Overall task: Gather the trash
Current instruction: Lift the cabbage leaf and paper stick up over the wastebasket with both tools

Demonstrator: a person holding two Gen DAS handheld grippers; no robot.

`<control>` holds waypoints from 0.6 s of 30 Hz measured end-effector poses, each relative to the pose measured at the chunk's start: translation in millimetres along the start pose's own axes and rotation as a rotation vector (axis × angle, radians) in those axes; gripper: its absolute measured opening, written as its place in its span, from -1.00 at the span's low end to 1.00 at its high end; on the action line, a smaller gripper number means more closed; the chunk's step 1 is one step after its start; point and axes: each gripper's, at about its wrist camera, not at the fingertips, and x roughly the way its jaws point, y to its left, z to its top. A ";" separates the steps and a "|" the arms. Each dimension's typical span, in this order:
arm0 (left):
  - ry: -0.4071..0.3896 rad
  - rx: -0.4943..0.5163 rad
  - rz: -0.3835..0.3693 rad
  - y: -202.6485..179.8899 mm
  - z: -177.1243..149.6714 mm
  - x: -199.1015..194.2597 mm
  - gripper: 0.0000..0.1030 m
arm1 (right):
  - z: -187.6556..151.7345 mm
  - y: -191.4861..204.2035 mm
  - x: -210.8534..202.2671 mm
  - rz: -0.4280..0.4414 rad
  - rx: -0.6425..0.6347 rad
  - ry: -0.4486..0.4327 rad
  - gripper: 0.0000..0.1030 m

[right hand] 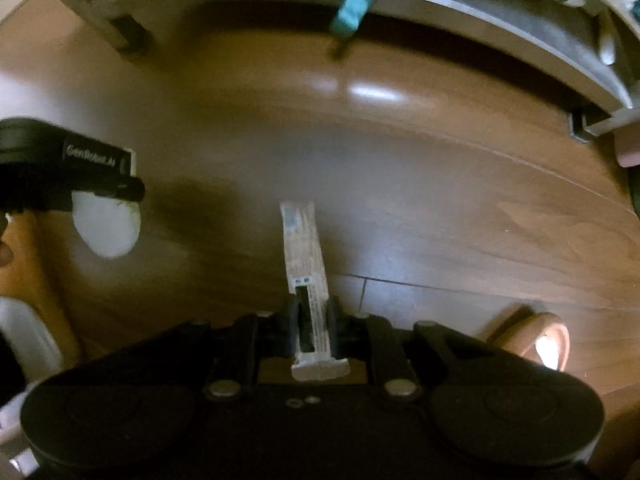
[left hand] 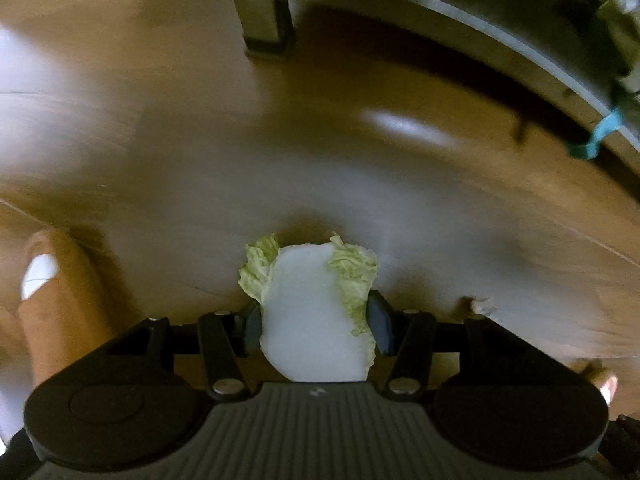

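Note:
My left gripper (left hand: 316,314) points down at the wooden floor, shut on a piece of cabbage leaf (left hand: 316,300) with a white stem and frilly pale green edges. The leaf hangs clear of the floor between the dark pads. In the right wrist view that same left gripper (right hand: 68,164) appears at the left with the cabbage leaf (right hand: 108,224) dangling under it. My right gripper (right hand: 312,314) is shut on a narrow white printed wrapper (right hand: 304,248), which sticks out forward beyond the fingertips, above the floor.
A metal frame with a leg (left hand: 264,8) and a curved rail (right hand: 480,4) runs across the far side. A teal strap (right hand: 356,8) hangs from the rail. A person's foot (left hand: 40,276) is at the left, another foot (right hand: 548,344) at the right. Brown floorboards (right hand: 440,200) lie below.

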 end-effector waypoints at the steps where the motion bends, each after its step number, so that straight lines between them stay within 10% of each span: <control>1: -0.010 -0.001 0.000 -0.3 -1.3 -10.8 0.02 | -1.7 1.5 -9.7 0.013 0.009 -0.008 -0.76; 18: -0.333 0.015 -0.166 29.8 -39.8 -237.5 0.02 | -42.1 4.9 -248.1 0.166 0.021 -0.395 -0.78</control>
